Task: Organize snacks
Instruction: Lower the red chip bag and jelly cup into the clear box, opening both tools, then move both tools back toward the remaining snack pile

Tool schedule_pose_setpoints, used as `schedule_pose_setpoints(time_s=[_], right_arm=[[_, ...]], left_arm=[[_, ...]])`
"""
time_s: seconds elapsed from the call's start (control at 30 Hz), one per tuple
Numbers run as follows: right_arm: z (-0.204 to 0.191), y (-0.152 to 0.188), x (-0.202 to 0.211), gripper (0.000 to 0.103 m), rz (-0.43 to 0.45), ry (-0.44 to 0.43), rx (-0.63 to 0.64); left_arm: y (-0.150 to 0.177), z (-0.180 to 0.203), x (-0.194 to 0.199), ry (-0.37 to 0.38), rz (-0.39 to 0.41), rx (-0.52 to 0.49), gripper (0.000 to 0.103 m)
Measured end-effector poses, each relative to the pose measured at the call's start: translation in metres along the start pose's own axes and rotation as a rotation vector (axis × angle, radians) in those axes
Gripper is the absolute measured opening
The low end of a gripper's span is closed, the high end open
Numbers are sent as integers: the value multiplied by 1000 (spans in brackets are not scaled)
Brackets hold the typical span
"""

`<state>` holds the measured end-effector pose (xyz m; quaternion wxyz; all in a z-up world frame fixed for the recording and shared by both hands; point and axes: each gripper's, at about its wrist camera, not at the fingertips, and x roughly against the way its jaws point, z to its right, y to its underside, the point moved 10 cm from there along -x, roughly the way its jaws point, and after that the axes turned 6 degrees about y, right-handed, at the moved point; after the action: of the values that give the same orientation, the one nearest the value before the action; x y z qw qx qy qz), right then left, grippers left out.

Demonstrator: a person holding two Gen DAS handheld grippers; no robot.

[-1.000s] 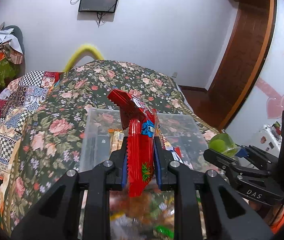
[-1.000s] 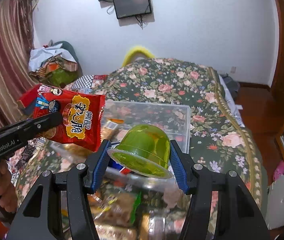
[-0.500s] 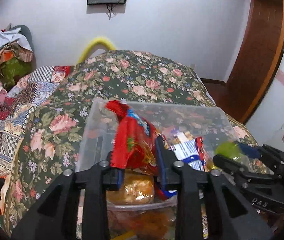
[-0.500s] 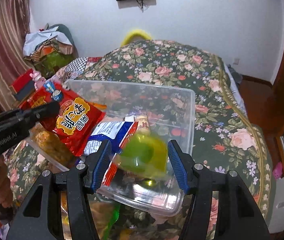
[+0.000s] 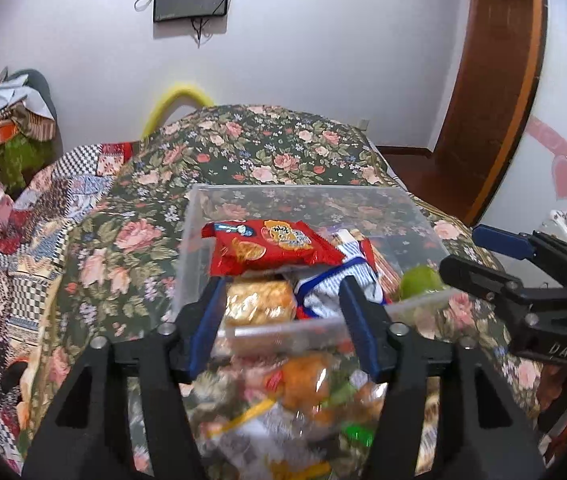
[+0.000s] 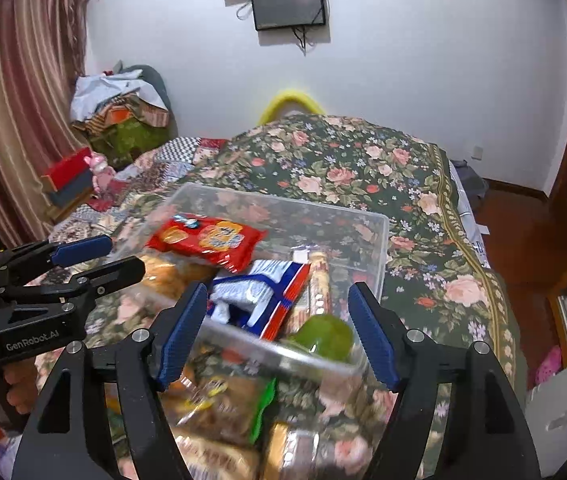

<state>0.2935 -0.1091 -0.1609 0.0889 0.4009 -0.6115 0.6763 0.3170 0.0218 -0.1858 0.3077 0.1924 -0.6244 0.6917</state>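
Both releases done within the last second: my left gripper (image 5: 279, 312) is opening, nothing between its pads, and the red snack packet (image 5: 271, 246) it was carrying is now lying in the clear bin (image 5: 191, 240) on top of the other packs. My right gripper (image 6: 279, 326) is opening too; the green jelly cup (image 6: 325, 338) is sitting in the bin's near corner. 2 items filed. Loose snacks (image 5: 303, 384) are still waiting on the floral bed (image 5: 131, 240) below, and the bin's near rim is standing between them and me.
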Motion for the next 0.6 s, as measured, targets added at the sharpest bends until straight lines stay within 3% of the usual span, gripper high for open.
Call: schedule_pose_setpoints(time_s=[0.27, 0.6], right_arm=[[10, 33, 21, 73, -26, -11, -45], [40, 107, 8, 73, -187, 42, -92]], left_arm=[[43, -8, 27, 5, -76, 1, 63], [106, -19, 18, -46, -176, 41, 63]])
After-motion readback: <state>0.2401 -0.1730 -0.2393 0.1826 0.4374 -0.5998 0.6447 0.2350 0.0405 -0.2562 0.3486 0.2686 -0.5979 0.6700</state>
